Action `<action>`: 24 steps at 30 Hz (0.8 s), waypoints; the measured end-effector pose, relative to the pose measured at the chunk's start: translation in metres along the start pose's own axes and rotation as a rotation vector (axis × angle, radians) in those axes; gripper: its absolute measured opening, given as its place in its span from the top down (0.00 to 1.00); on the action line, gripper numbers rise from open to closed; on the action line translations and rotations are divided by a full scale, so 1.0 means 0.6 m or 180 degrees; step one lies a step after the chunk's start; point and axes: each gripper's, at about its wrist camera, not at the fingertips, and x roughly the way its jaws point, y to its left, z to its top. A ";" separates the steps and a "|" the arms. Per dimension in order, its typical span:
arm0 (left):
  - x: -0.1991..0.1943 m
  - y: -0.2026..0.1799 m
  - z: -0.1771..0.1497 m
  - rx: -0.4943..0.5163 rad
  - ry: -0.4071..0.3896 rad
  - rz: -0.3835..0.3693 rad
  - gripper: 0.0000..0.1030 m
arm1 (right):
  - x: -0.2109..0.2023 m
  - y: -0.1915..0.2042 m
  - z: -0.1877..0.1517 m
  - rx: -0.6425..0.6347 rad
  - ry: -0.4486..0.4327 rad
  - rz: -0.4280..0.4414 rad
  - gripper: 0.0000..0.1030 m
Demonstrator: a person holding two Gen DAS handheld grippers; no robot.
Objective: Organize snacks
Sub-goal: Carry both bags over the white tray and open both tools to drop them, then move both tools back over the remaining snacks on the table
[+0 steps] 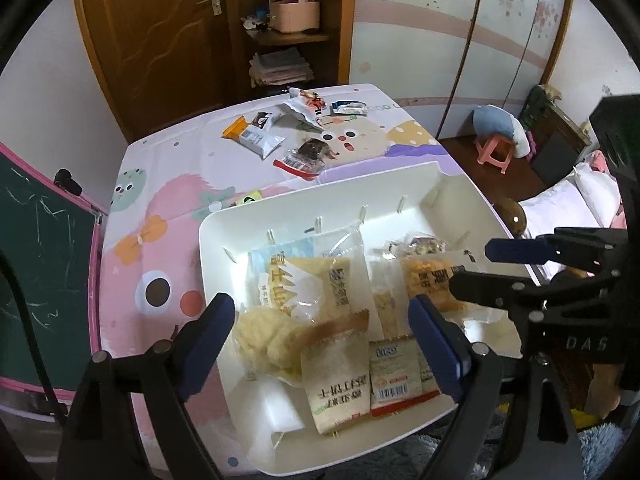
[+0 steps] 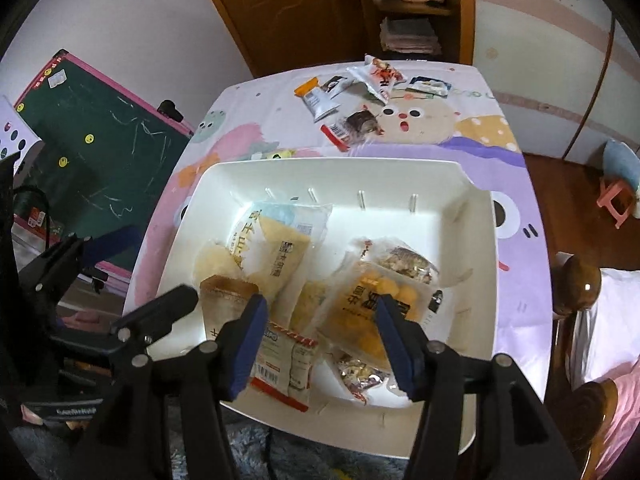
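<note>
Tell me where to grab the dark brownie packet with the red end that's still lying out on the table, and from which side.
Probably pinch the brownie packet across its narrow width at the dark middle, coming straight down from above. It lies flat on the tablecloth, with its long axis running from the red end toward the far right. Its sides look free, and the orange-ended packet lies apart from it.

Right tool [image 2: 322, 344] hovers over near end of white bin [image 2: 476, 216], jaws spread, nothing between them. Left tool [image 2: 140, 280] at left edge of view, beside the bin's left rim; can't tell its jaw state. Bin holds a pile of packets: orange snack bag [image 2: 360, 300] on right, pale bread packet [image 2: 280, 248] on left, red-trimmed packet [image 2: 284, 364] nearest. Loose wrappers [image 2: 352, 96] lie at far end of bench [image 2: 516, 280], well apart from bin.
</note>
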 end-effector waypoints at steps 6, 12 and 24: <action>0.022 0.014 0.031 -0.0007 0.0019 0.0006 0.15 | 0.016 -0.013 0.017 0.0055 0.0025 -0.0001 0.45; 0.010 0.050 0.081 -0.0126 -0.0206 0.0161 0.15 | 0.017 -0.021 0.046 0.0020 -0.0041 -0.0144 0.45; 0.026 0.158 0.218 -0.0531 -0.0276 0.0392 0.15 | -0.013 -0.005 0.220 -0.0542 -0.0505 -0.0748 0.45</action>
